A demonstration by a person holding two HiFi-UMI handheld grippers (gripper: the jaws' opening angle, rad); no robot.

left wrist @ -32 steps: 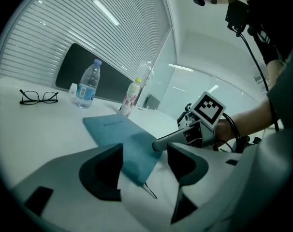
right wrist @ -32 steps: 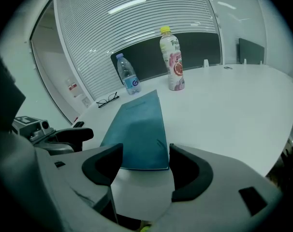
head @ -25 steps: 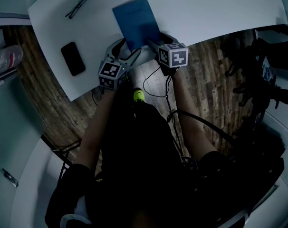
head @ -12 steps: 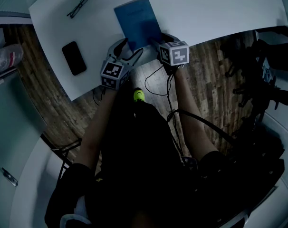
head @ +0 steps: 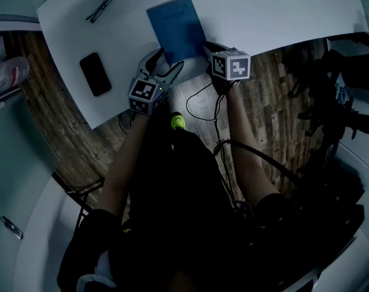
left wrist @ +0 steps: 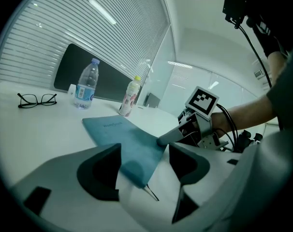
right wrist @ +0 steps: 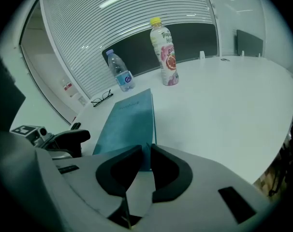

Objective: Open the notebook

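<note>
Here, a shut blue notebook point(head: 175, 28) lay at the near edge of the table point(head: 282, 11).
It rested flat, its plain blue cover up, with faint print near the far end. Its long axis ran away from the person, the far end leaning a little left in the head view. The right claw point(right wrist: 146, 147) had just been closing and pinched the edge at the near right corner. The left claw point(left wrist: 144, 151) stood wide apart, with the near left corner between its jaws but not gripped.

Head view overhead, gripper views share notebook point(head: 175, 29)
</note>
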